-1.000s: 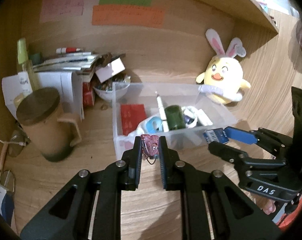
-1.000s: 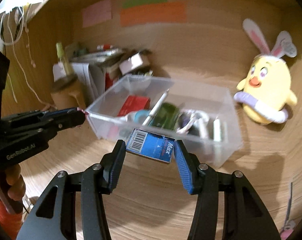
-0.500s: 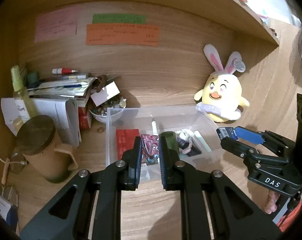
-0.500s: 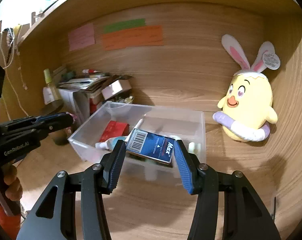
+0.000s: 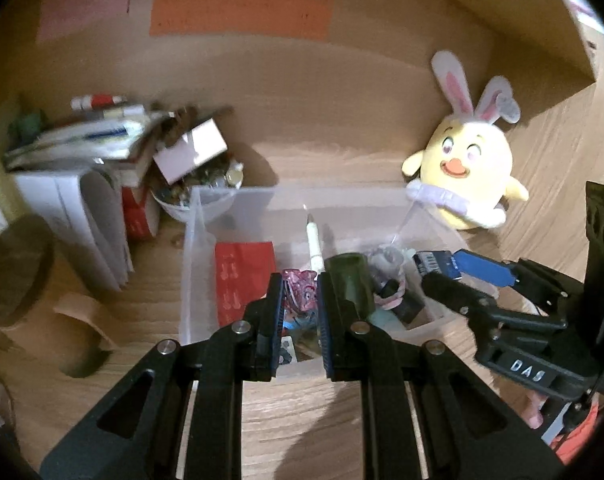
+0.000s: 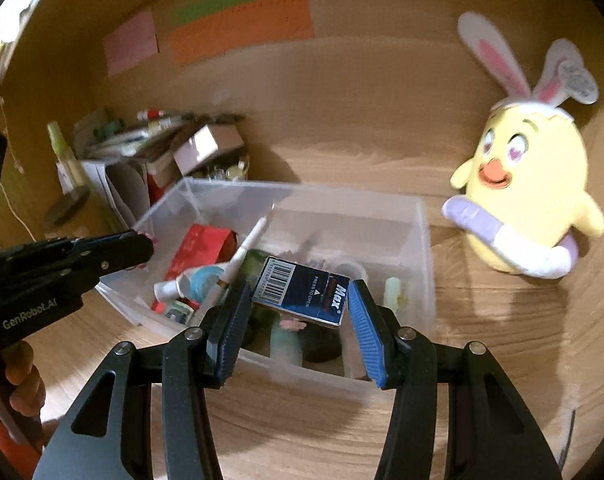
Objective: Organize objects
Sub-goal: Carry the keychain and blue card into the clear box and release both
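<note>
Both tongs hover over the clear bin (image 6: 424,248) on the bench. Left tongs (image 5: 300,300) clamp a small pink trinket (image 5: 298,286); right tongs (image 6: 300,308) clamp a tilted blue box (image 6: 302,290) — released here, it could catch the rim and tumble out.

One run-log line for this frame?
left gripper: shut on small pink trinket | right gripper: shut on blue Max box | both over clear plastic bin

Both wrist cameras look forward and down, close over the clear bin (image 5: 230,200) (image 6: 426,240). Both views share it, the far wall notes and the plush (image 5: 468,176) (image 6: 530,196).
</note>
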